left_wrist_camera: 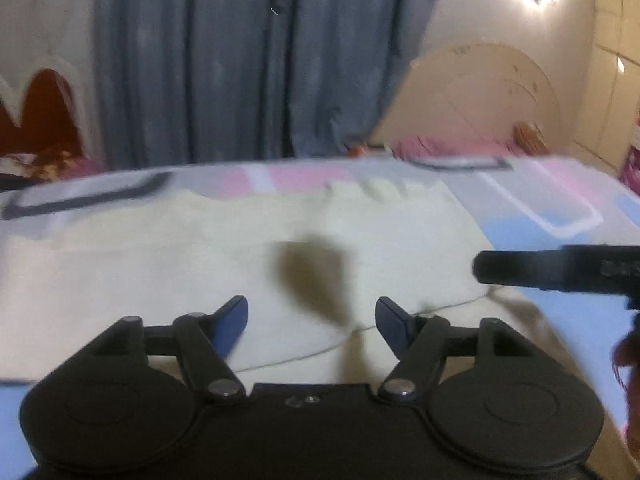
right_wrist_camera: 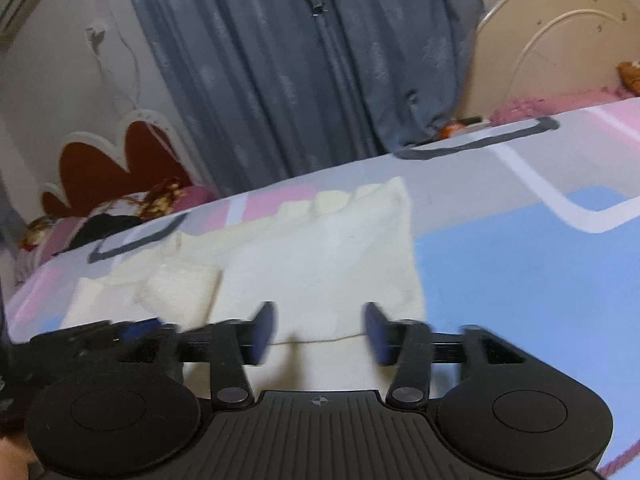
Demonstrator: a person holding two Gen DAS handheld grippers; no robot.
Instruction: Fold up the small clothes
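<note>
A cream garment lies spread flat on a bedsheet patterned in pink, blue and grey. Its scalloped far edge shows in both views. My left gripper hovers over the near hem, open, with only cloth beneath its blue pads. From the right edge a black finger of the other gripper reaches in over the garment's corner. In the right wrist view the garment runs leftward, with a folded white patch on it. My right gripper is open above the near hem, holding nothing.
A blue-grey curtain hangs behind the bed. A cream arched headboard stands at the back right, and a red-and-white scalloped one at the back left. Pink bedding and dark items lie at the far left. Blue sheet lies right of the garment.
</note>
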